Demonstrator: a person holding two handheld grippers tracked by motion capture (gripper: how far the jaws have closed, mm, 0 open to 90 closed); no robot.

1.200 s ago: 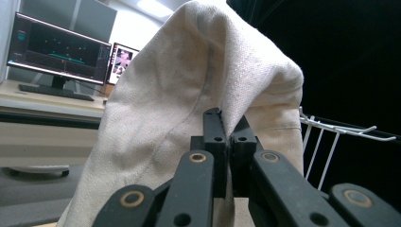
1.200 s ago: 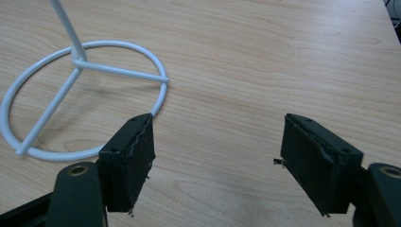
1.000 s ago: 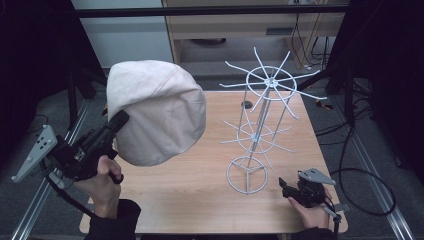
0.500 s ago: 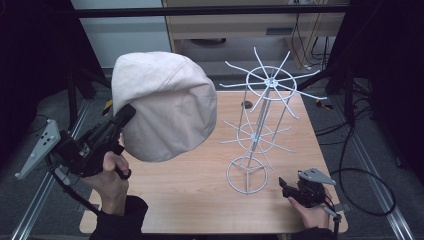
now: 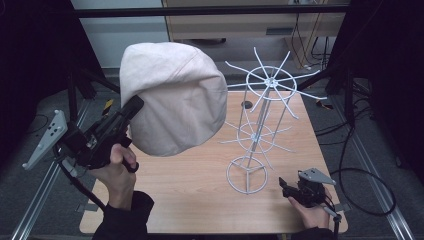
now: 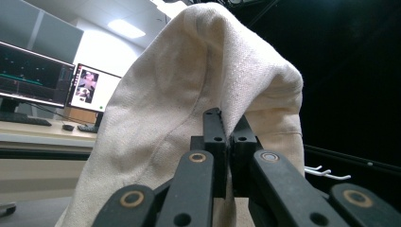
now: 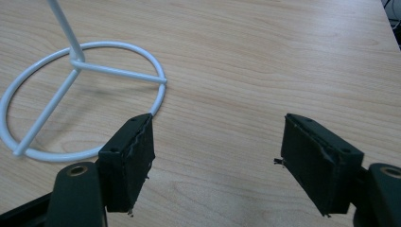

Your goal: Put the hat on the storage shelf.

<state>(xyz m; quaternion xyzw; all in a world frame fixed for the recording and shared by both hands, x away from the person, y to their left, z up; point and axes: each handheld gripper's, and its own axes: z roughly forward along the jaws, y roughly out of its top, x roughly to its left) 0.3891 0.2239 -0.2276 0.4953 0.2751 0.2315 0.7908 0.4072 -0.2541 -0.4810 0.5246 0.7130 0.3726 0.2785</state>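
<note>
Jaws on my left gripper (image 5: 134,106) are clamped tight on the cream hat's (image 5: 175,97) edge; the hat hangs in the air over the bench's (image 5: 200,200) left half, just left of the white wire rack (image 5: 260,120). My right gripper (image 5: 286,186) sits low on the bench near the rack's ring base (image 7: 80,99), jaws spread wide, gripping nothing, left jaw just beside the ring.
</note>
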